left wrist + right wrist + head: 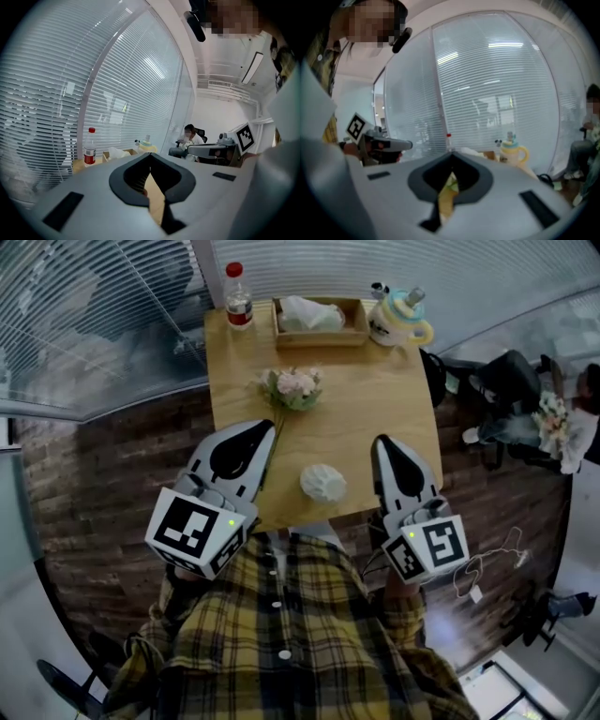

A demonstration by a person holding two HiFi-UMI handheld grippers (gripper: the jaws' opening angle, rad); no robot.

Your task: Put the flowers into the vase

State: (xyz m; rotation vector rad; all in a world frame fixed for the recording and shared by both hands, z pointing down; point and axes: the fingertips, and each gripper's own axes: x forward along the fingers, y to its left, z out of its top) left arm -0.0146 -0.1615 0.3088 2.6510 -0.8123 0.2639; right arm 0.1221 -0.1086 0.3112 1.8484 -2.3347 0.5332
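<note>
A small bouquet of pale pink flowers [293, 386] lies on the wooden table [375, 399], its green stem pointing toward me. A white ribbed vase [323, 482] stands near the table's front edge, between the two grippers. My left gripper [267, 426] hovers just short of the bouquet, beside the stem, and its jaws meet at the tip with nothing held [150, 155]. My right gripper [382, 440] is to the right of the vase, and its jaws also meet [451, 153] with nothing between them.
At the table's far edge stand a red-capped bottle [238, 296], a wooden box [319, 337] with tissue, and a yellow-and-teal lidded cup [401, 320]. Glass walls with blinds rise behind. A chair and bags [511, 390] sit to the right; a seated person [190, 138] is farther off.
</note>
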